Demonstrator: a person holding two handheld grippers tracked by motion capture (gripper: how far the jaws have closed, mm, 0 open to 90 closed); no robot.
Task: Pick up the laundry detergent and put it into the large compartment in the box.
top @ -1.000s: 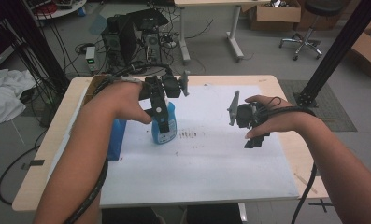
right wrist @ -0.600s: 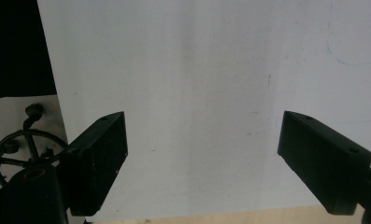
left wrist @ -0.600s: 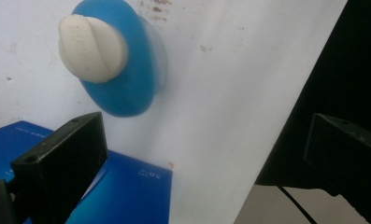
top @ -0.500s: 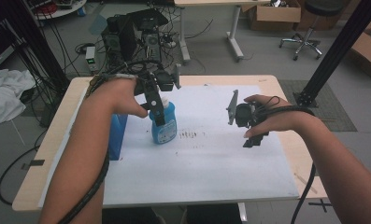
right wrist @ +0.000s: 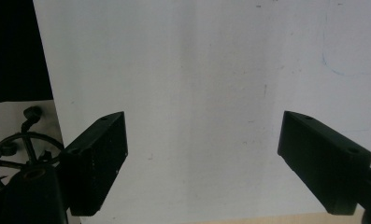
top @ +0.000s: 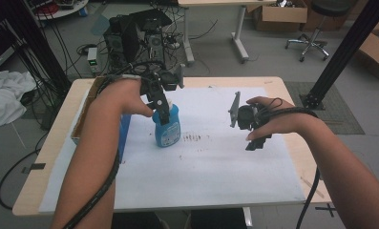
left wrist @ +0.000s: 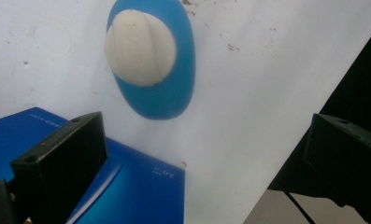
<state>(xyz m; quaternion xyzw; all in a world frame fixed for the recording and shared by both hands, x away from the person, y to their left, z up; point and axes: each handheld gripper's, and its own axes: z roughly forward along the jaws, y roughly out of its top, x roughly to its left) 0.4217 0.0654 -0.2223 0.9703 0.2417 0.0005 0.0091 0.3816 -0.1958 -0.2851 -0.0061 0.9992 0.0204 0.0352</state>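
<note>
Left hand-held gripper (top: 164, 112) hovered jaws apart above upright blue plastic bottle with white cap (left wrist: 148, 60), right hand-held gripper (top: 244, 125) at 3 o'clock, jaws apart, over white-papered bench (top: 215, 171).

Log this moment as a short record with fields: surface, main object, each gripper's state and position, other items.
surface: white sheet on a wooden table
main object: blue bottle with a white cap, standing upright on the sheet
left gripper: open, above the bottle and looking down on its cap, holding nothing
right gripper: open, over bare sheet to the right of the bottle, holding nothing
other items: blue box beside the bottle at the sheet's left edge
</note>
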